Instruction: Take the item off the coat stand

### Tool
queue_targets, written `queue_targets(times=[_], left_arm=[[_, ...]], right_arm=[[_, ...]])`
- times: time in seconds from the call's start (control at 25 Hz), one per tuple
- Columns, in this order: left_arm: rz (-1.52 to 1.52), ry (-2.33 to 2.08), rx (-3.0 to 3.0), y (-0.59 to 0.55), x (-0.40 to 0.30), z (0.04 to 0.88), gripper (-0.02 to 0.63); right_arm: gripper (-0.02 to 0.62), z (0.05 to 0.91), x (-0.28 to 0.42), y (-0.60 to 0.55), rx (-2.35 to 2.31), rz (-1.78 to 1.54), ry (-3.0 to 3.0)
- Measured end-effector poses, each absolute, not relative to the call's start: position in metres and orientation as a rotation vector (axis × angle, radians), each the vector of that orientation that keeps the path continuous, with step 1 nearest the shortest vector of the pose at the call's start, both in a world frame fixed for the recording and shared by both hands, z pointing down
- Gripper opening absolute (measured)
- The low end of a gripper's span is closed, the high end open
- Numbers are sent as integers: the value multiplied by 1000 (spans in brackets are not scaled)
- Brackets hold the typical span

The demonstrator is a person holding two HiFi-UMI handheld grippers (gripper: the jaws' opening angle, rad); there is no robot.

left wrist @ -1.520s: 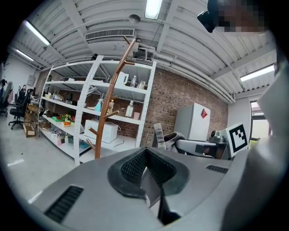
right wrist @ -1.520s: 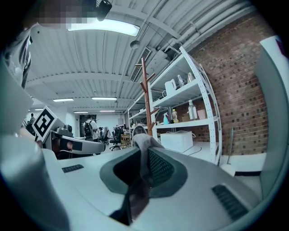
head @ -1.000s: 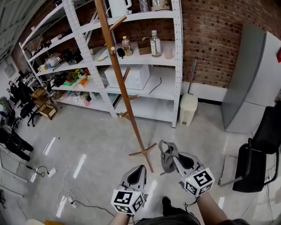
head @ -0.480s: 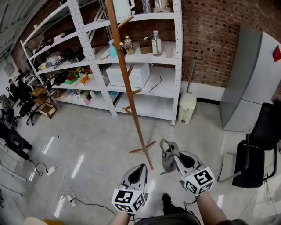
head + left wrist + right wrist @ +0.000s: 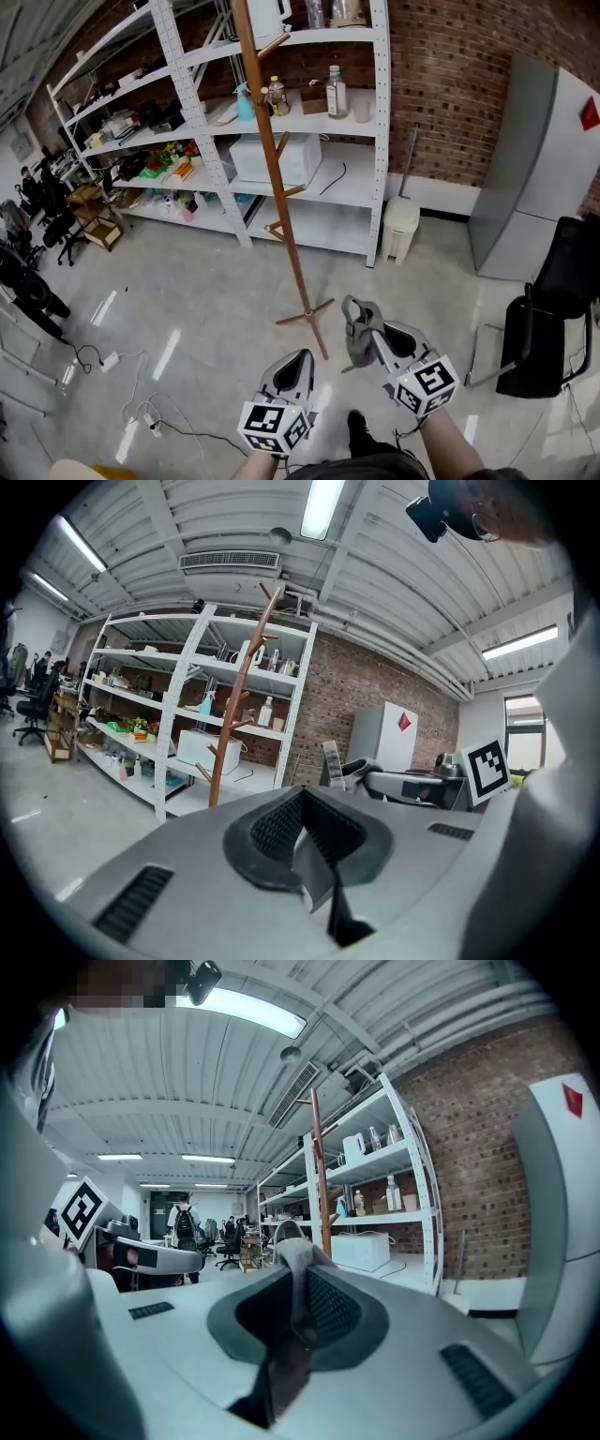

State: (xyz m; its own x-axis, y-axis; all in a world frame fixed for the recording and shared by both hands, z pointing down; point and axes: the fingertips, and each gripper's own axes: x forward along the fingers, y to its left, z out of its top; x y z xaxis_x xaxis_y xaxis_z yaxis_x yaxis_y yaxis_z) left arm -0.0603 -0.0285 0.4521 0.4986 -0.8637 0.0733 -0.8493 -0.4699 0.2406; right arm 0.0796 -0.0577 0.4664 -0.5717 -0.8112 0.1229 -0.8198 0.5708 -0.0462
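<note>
The wooden coat stand (image 5: pixel 281 197) rises from the floor in front of the white shelving, and its pegs in view are bare. It also shows as the coat stand (image 5: pixel 239 705) in the left gripper view and the coat stand (image 5: pixel 319 1176) in the right one. My right gripper (image 5: pixel 367 330) is held short of its base, shut on a limp grey cloth item (image 5: pixel 356 342). The grey item (image 5: pixel 292 1265) sits pinched between the pads of the right gripper (image 5: pixel 298 1312). My left gripper (image 5: pixel 298 362) is beside it, shut and empty, as the left gripper (image 5: pixel 305 841) shows.
White metal shelving (image 5: pixel 375 131) holds bottles and a white box (image 5: pixel 277 159). A white bin (image 5: pixel 401 232) stands at the brick wall, with a grey cabinet (image 5: pixel 539 178) and a black chair (image 5: pixel 548 328) to the right. Cables (image 5: pixel 141 412) lie on the floor at left.
In the head view the stand's pole has shifted to the right and the shelving shows more fully. Both grippers keep their poses, and the grey item stays in the right one.
</note>
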Motion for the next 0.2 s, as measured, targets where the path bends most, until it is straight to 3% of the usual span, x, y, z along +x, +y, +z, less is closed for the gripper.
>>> queue_targets(times=[0.2], left_arm=[[-90,-1460,2503,-33,-57,450,6]], right_arm=[[42,468,83,-60,1407,148,-2705]])
